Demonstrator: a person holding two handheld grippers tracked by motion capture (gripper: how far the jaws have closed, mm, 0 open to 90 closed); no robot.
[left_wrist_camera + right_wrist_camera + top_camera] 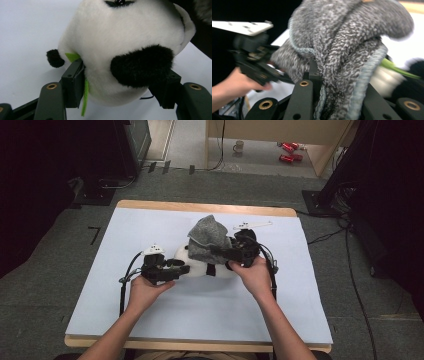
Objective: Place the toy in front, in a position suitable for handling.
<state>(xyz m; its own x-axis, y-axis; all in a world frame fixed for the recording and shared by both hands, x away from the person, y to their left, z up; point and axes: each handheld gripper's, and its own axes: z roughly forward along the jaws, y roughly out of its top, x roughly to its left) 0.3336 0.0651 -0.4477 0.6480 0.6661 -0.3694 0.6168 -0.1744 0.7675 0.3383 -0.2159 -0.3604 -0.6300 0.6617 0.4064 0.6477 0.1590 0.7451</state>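
Right claw (218,251) is clamped tight on a fold of the grey towel (206,240), bunched up between its jaws and held above the toy. Left claw (186,268) has its jaws about halfway apart, pressed to either side of the plush panda (125,50), a green ribbon (85,98) hanging by one pad. The panda lies at the middle of the desk (150,315), on its pale blue cover, the towel draped over its far end.
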